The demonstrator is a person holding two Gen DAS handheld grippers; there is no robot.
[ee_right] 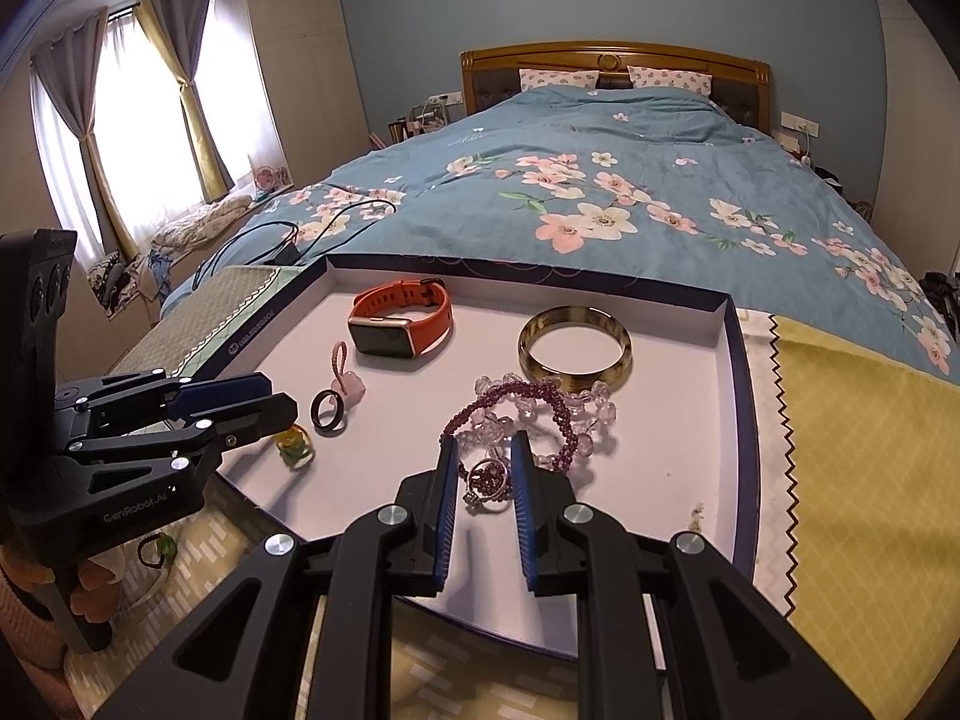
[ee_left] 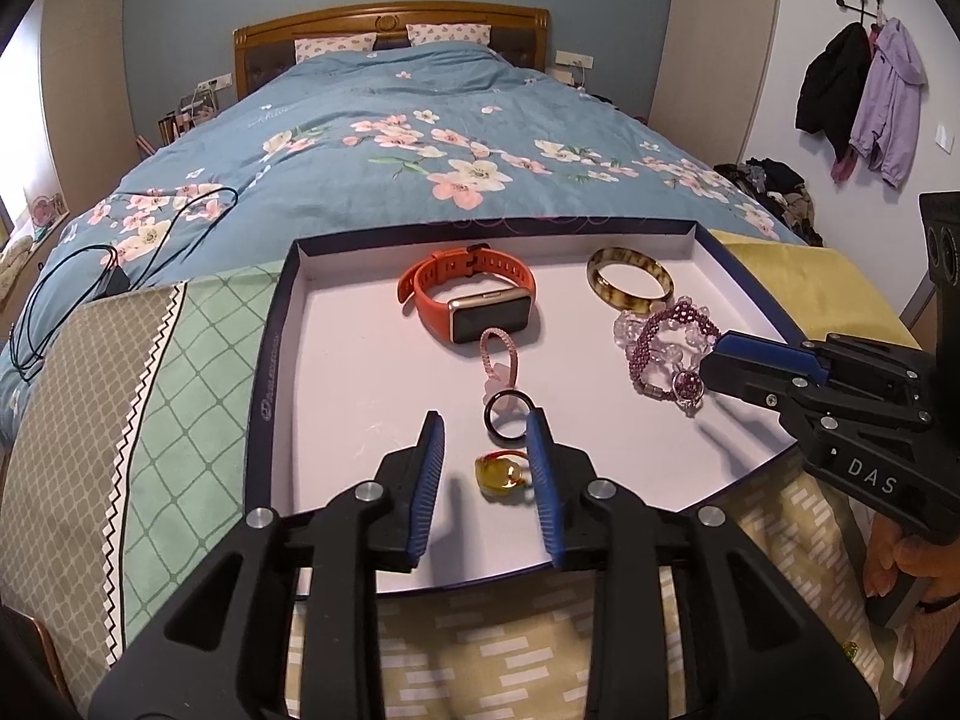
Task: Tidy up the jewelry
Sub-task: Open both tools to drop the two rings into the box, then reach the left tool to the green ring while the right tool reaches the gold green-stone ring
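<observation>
Left wrist view: left gripper (ee_left: 487,453) jaws apart, amber ring (ee_left: 501,473) lying loose between them on tray (ee_left: 336,360). Right gripper (ee_right: 483,476) clamps purple-stone ring (ee_right: 487,480), near right.

Left gripper (ee_left: 487,468): your tool is matte black, with two long fingers faced in ribbed blue pads.
Left gripper screws: round silver pivot screws (ee_left: 367,491) sit on each linkage arm; seen from the right wrist camera, the body reads "GenRobot.AI" in pale letters.
Right gripper (ee_right: 485,480): the same black build, blue ribbed pads (ee_right: 447,516) and four silver pivot screws.
Right gripper marking: seen from the left wrist camera, its side carries white letters "DAS" (ee_left: 873,477).
Handles: each ends in a black block with round recesses.
Your sleeve (ee_left: 936,630): a pinkish cuff shows at the wrist.
</observation>
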